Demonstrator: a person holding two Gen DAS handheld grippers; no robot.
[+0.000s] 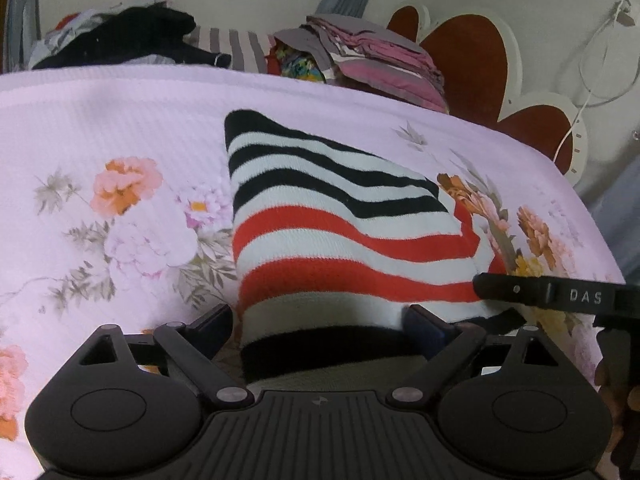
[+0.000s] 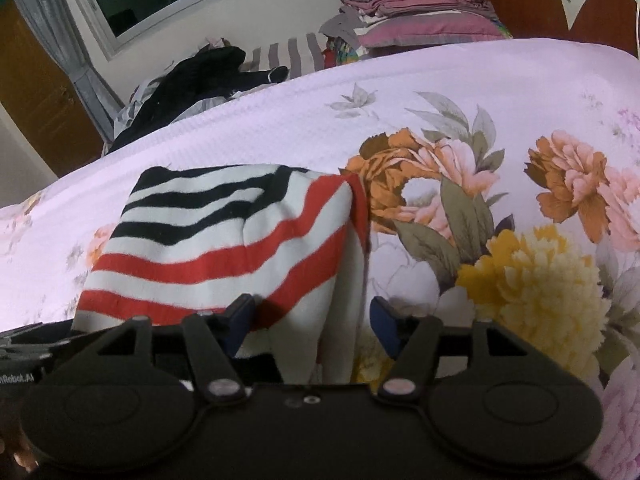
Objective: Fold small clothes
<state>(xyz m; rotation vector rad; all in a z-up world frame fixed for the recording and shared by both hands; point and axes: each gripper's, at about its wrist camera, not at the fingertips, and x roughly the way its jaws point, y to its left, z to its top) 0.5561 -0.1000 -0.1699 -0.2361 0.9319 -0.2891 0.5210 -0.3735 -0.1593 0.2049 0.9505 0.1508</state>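
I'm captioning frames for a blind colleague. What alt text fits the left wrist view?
A folded striped garment, black, white and red, lies on a floral bedspread between the open left gripper fingers, untouched by them. Piled clothes sit behind.

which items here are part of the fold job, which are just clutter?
In the job:
- striped garment, folded on the floral bedspread
- left gripper and right gripper, both open

Lying about:
- black clothes heap
- stacked pink-grey linens
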